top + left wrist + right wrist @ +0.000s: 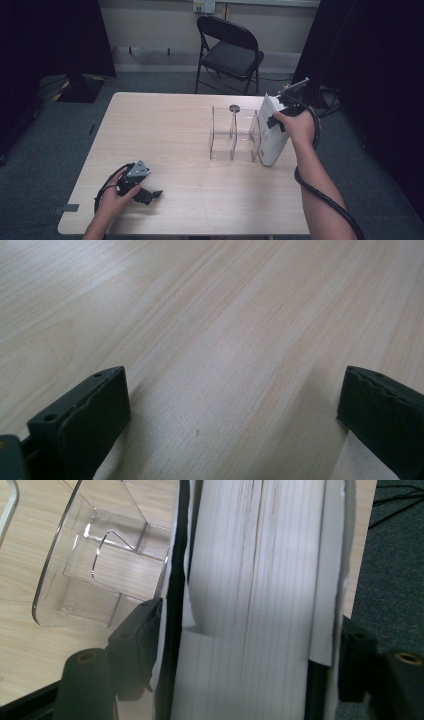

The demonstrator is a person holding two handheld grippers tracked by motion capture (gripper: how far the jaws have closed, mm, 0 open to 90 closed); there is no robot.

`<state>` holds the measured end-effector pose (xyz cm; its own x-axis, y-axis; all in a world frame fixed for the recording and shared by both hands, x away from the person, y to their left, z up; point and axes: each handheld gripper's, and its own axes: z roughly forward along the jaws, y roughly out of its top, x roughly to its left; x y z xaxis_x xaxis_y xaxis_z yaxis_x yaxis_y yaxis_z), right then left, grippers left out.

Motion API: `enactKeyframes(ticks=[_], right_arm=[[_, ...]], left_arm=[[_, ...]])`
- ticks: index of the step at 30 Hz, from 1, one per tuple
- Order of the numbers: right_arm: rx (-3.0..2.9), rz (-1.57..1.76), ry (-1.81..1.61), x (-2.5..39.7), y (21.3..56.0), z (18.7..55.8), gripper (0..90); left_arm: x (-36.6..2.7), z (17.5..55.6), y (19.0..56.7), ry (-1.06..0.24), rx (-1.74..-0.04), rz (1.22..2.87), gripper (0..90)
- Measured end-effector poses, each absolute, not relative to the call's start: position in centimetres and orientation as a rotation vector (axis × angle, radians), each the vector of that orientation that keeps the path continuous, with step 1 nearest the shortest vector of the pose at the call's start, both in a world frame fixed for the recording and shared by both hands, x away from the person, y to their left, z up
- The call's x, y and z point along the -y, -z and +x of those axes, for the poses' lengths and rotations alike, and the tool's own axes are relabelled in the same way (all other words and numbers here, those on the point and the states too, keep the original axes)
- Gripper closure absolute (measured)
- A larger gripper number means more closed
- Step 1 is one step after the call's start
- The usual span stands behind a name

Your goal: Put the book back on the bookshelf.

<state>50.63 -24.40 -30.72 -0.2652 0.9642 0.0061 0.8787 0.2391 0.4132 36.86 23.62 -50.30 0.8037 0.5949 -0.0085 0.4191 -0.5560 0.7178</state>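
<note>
The left gripper rests low at the near edge of the table, jaws spread wide over bare wood. To the right, the right gripper clamps a thick book, tilted on its lower edge, the clear rack just to its left, slots empty.

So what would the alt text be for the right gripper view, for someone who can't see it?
A thick white book stands gripped between the right gripper's two black jaws, page edges facing the camera. Beside it on the pale wooden table is a clear plastic rack, with dark carpet past the table's edge.
</note>
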Motion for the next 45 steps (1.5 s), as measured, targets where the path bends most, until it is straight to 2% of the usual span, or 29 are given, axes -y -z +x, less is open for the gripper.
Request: enactKeyframes(ticks=[16,45], right_arm=[[-2.294,1.721,-0.541,25.1,30.7,49.7,21.6],[-2.386,1.683,-0.542,26.2,30.6,47.8,21.3]], left_arm=[[-23.6,36.9,50.3,-0.303,-0.744,2.241,0.0],[-23.6,36.9,50.3,-0.299,-0.741,2.241,0.0]])
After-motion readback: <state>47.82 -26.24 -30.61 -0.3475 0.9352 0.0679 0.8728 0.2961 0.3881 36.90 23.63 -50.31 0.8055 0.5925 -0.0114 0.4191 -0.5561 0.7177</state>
